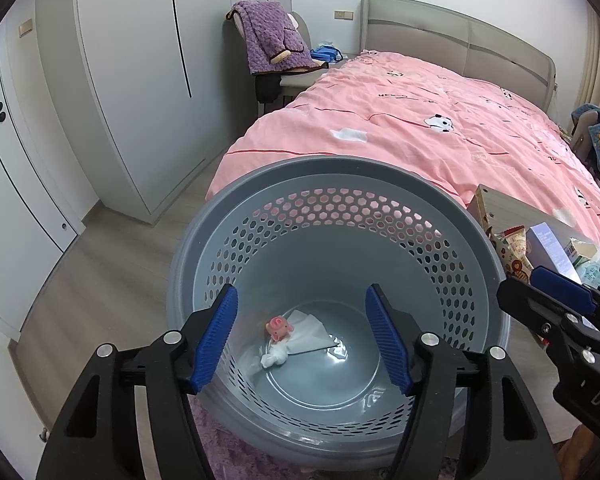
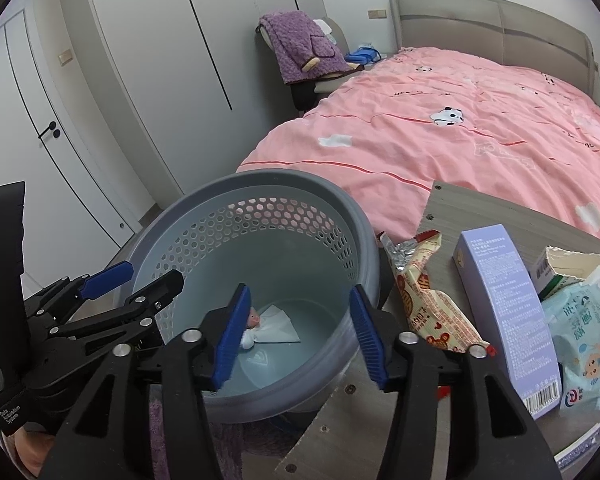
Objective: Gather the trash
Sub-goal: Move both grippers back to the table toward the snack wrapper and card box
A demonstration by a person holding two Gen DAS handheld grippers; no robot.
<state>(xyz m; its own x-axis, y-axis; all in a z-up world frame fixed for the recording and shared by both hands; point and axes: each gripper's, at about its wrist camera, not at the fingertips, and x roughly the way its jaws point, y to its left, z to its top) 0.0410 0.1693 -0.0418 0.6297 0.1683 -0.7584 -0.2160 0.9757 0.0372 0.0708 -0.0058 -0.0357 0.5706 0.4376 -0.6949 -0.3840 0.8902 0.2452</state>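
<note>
A grey perforated trash basket (image 1: pixel 220 216) stands on the floor by the bed; it also shows in the right wrist view (image 2: pixel 356 216). At its bottom lie a white tissue (image 1: pixel 304 332) and a small pink pig toy (image 1: pixel 278 327). My left gripper (image 1: pixel 302 338) is open and empty above the basket mouth. My right gripper (image 2: pixel 298 334) is open and empty over the basket's right side. On the grey table (image 2: pixel 496 208) lie a snack wrapper (image 2: pixel 424 300), a lilac box (image 2: pixel 504 312), a torn carton (image 2: pixel 560 270) and a wet-wipes pack (image 2: pixel 588 340).
A bed with a pink duvet (image 1: pixel 420 128) stands behind the basket. A chair with a purple robe (image 1: pixel 272 40) is at the bedside. White wardrobes (image 1: pixel 132 80) line the left wall. A purple rug (image 1: pixel 236 452) lies under the basket.
</note>
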